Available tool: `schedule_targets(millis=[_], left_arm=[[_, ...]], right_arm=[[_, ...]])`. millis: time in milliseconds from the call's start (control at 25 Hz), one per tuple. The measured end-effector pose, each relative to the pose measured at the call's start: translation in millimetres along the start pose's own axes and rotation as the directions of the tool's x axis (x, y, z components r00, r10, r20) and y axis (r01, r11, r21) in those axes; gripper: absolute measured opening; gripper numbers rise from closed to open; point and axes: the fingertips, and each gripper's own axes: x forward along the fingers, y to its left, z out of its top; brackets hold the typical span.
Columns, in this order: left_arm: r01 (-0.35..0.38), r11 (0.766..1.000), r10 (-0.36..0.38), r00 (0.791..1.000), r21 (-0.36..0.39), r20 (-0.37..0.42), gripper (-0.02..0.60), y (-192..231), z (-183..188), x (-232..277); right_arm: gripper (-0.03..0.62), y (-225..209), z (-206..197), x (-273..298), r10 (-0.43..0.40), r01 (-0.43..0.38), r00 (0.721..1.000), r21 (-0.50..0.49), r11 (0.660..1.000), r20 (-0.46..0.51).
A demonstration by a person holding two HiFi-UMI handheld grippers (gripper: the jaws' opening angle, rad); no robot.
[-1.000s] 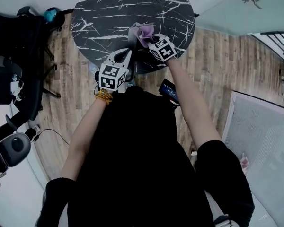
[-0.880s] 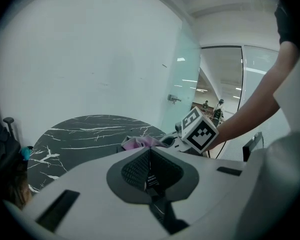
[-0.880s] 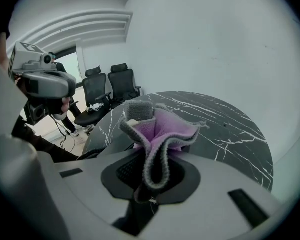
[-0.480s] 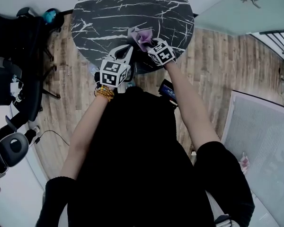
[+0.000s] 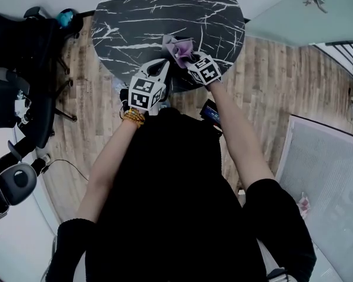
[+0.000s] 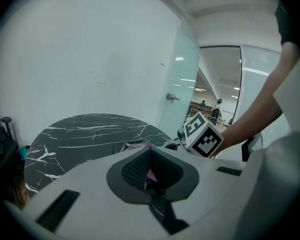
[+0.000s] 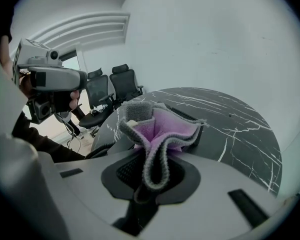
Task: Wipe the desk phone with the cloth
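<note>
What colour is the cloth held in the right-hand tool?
The cloth is purple inside with a grey outer side, clearest in the right gripper view.

The surface (image 5: 165, 16) is a round tabletop of black marble streaked with white veins, and it stands on a wood-plank floor (image 5: 265, 75). A dark desk phone (image 5: 177, 82) lies on the surface at its near edge, toward the right. Most of the phone is hidden in the head view.

No readable words, numbers or brands anywhere — marker cubes (image 5: 145, 93) on the left tongs (image 5: 160, 68) and right tongs (image 5: 186, 57) bore only black-and-white square patterns.
</note>
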Motion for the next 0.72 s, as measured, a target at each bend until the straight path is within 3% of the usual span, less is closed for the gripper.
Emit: schedule_targets(millis=[720], left_arm=[[0.01,1.0,-0.01,1.0,-0.005,-0.011,0.014,-5.7,-6.6,4.0]], right_arm=[[0.054,22.9,-24.7,-0.6,0.128,-0.127,0.988,0.023,0.992,-0.086]])
